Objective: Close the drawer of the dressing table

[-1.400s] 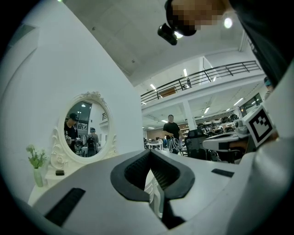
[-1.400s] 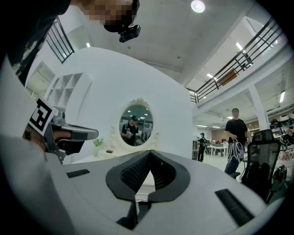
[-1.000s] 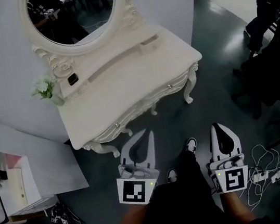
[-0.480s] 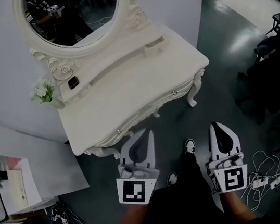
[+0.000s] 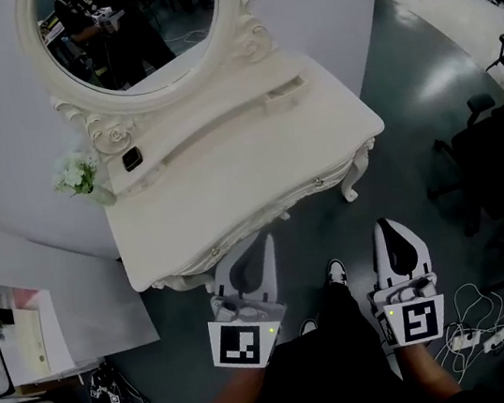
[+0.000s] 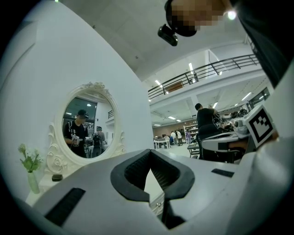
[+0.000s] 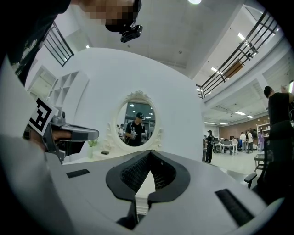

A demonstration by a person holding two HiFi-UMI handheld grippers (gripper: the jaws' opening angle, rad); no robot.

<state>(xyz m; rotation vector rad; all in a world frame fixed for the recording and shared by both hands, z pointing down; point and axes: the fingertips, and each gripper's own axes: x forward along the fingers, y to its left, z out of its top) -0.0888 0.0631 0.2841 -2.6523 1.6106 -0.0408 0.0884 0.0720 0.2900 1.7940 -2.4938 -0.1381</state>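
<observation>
Dark floor surrounds the white carved wooden dressing table (image 5: 229,176). We judge its rigid drawer front (image 5: 267,214) light-sliding, best pushed beside the small knob (image 5: 318,181). Our left gripper (image 5: 259,245) and right gripper (image 5: 389,226) have jaws pressed together, empty.

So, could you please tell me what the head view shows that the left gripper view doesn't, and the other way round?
Only the head view shows the person's shoes and the cables on the floor. Only the left gripper view shows the balcony railing and the ceiling lights. Both show the dressing table with its oval mirror, the flower vase and the small dark thing beside it.
</observation>
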